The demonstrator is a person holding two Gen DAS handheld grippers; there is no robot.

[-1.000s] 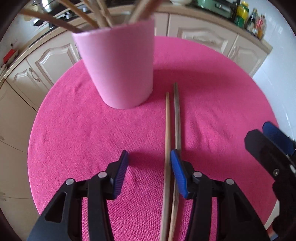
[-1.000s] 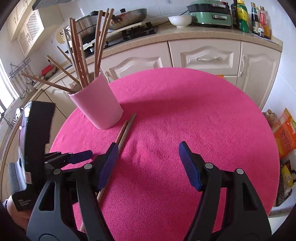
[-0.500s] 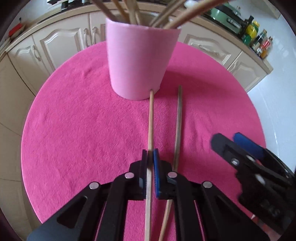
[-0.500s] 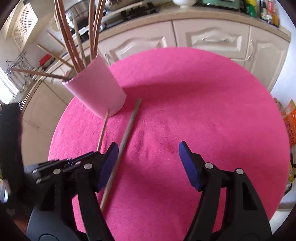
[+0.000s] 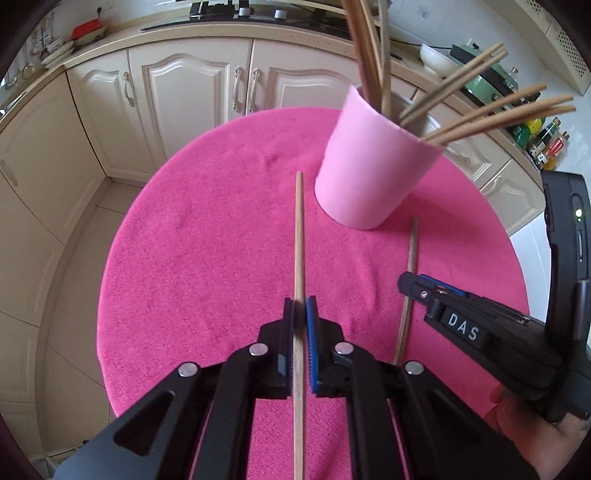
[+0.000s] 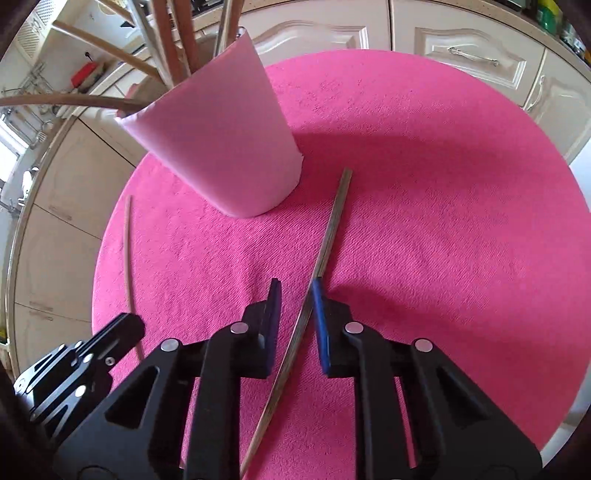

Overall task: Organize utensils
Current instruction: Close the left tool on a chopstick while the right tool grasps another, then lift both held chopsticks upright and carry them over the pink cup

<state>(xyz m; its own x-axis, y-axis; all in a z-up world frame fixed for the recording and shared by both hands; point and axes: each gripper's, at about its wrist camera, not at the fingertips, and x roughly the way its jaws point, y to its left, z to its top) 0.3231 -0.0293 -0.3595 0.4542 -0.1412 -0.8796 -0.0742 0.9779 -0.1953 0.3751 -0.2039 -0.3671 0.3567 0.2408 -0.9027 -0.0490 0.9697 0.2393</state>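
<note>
Both chopsticks' (image 5: pixel 299 236) near ends behind gripper fingers (image 6: pixel 319 314).

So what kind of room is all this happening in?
A home kitchen, most likely: cream cabinet doors under a countertop, a stovetop on it, and bottles further along the counter.
</note>
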